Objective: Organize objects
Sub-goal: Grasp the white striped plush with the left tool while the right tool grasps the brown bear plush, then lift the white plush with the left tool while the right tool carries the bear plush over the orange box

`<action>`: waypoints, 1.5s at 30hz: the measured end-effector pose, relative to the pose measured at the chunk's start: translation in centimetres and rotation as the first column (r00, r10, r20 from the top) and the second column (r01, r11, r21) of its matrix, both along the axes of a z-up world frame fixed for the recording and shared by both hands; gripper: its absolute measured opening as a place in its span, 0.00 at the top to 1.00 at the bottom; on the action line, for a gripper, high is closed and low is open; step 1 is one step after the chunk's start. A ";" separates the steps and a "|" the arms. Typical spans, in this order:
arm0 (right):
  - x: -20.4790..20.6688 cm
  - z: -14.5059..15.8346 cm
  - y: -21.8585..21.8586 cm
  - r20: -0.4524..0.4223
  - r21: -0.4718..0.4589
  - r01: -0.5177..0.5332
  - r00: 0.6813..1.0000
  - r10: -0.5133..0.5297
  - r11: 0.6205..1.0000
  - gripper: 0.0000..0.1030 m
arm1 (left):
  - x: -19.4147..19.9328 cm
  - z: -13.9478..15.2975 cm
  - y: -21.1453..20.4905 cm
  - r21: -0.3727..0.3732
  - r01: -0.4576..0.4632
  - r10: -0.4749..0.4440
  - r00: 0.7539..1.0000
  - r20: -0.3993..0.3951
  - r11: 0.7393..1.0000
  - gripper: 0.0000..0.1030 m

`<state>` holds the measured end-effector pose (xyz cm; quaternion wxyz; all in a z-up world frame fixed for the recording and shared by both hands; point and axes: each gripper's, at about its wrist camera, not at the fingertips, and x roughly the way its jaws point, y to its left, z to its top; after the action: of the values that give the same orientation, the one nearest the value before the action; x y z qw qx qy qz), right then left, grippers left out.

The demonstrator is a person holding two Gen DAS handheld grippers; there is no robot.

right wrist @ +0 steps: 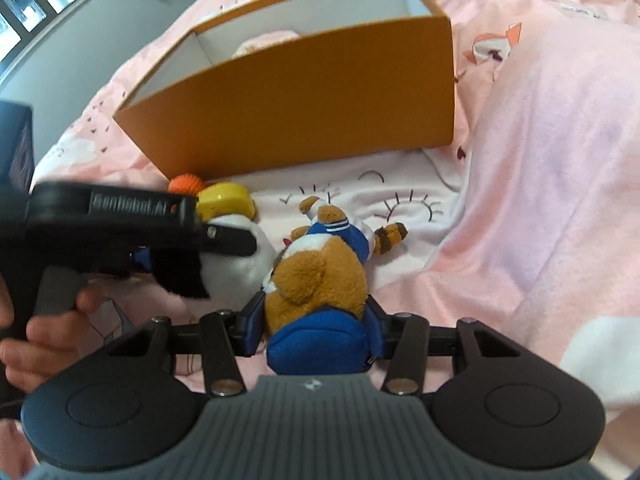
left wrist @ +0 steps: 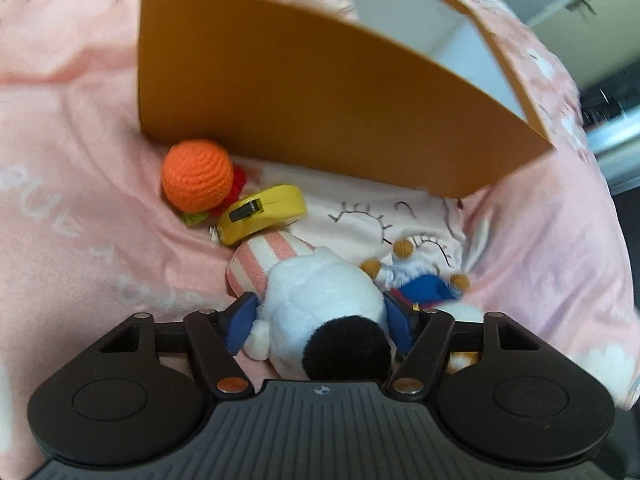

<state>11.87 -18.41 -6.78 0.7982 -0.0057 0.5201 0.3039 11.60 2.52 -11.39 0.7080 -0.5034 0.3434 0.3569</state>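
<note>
An open orange box [left wrist: 320, 92] stands on a pink bed; it also shows in the right wrist view [right wrist: 312, 104], with a pink item inside. My left gripper [left wrist: 320, 320] is shut on a white plush dog with black ears [left wrist: 320, 300], which lies in front of the box. My right gripper [right wrist: 316, 320] is shut on a brown plush animal in blue clothes with a blue backpack [right wrist: 320, 276]. The left gripper's body [right wrist: 120, 216] is just left of it. An orange crochet ball [left wrist: 198, 174] and a yellow tape measure [left wrist: 260, 212] lie by the box's near wall.
A pink blanket with white cartoon prints [right wrist: 540, 160] covers the bed. The brown plush [left wrist: 424, 280] lies right of the white dog in the left wrist view. A grey floor and furniture [right wrist: 48, 20] are beyond the bed's far edge.
</note>
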 end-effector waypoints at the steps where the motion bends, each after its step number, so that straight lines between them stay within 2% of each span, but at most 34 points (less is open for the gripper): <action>1: -0.1 0.3 0.0 0.019 -0.002 0.002 1.000 -0.002 1.000 0.50 | 0.1 0.7 -0.4 0.044 0.031 -0.031 1.000 -0.001 0.999 0.29; 4: -0.4 1.7 0.1 0.117 0.001 0.011 0.993 -0.011 1.000 0.51 | 0.2 2.6 -1.2 0.173 0.119 -0.118 0.993 -0.020 0.978 0.31; 6: 0.0 2.3 0.2 0.161 0.013 0.024 0.987 -0.025 1.000 0.51 | 0.6 3.7 -1.7 0.274 0.188 -0.177 0.982 -0.066 0.943 0.31; 8: 0.8 2.1 0.5 0.171 0.033 0.026 0.985 -0.031 0.999 0.51 | 1.5 4.6 -2.4 0.380 0.280 -0.237 0.959 -0.157 0.882 0.32; 11: 2.5 0.6 0.7 0.146 0.067 0.041 0.988 -0.050 0.997 0.51 | 3.2 4.3 -3.2 0.486 0.405 -0.299 0.911 -0.283 0.775 0.32; 12: 3.2 -0.3 0.7 0.116 0.078 0.044 0.992 -0.053 0.996 0.51 | 3.5 3.8 -3.1 0.477 0.432 -0.324 0.899 -0.295 0.765 0.32; 17: 4.9 -3.8 0.5 -0.056 0.078 0.072 0.996 -0.068 0.994 0.47 | 4.0 1.4 -2.9 0.419 0.465 -0.378 0.884 -0.276 0.780 0.28; 19: 5.2 -4.1 0.2 -0.094 0.078 0.087 0.992 -0.079 0.993 0.45 | 3.8 1.2 -2.8 0.422 0.465 -0.384 0.884 -0.266 0.778 0.25; 20: 5.2 -4.0 0.1 -0.094 0.077 0.087 0.992 -0.079 0.993 0.44 | 3.6 1.3 -2.8 0.419 0.455 -0.382 0.890 -0.250 0.786 0.25; 22: 5.0 -3.4 0.0 -0.081 0.067 0.081 0.994 -0.075 0.994 0.40 | 3.0 1.3 -2.5 0.408 0.414 -0.358 0.910 -0.208 0.814 0.25; 28: 5.1 -0.9 -1.1 -0.001 0.116 0.112 0.994 -0.113 0.987 0.39 | -0.1 1.9 -1.7 0.331 0.237 -0.226 0.972 -0.071 0.913 0.25; 33: 5.7 -0.9 -0.8 0.009 0.126 0.106 0.994 -0.108 0.986 0.40 | -0.9 1.4 -0.4 0.193 0.136 -0.136 0.991 -0.016 0.972 0.22; 35: 6.3 -1.2 -0.4 -0.003 0.129 0.095 0.995 -0.096 0.987 0.40 | -1.0 0.6 0.2 0.140 0.107 -0.108 0.994 0.002 0.984 0.17; 38: 6.6 -1.5 -0.6 -0.016 0.128 0.085 0.996 -0.084 0.988 0.40 | -1.2 -0.5 0.8 0.088 0.086 -0.090 0.995 0.049 0.992 0.16; 41: 6.9 -2.3 -0.6 -0.044 0.126 0.093 0.995 -0.088 0.988 0.42 | -0.7 -1.1 1.0 0.066 0.080 -0.085 0.993 0.076 0.995 0.17; 45: 7.1 -3.2 -0.5 -0.071 0.144 0.086 0.995 -0.076 0.986 0.46 | 0.5 -1.5 1.1 0.072 0.120 -0.126 0.989 0.081 0.990 0.23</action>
<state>18.95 -18.91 -9.94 0.7908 0.0842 0.5217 0.3088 12.13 3.57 -12.84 0.7593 -0.4719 0.3310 0.3020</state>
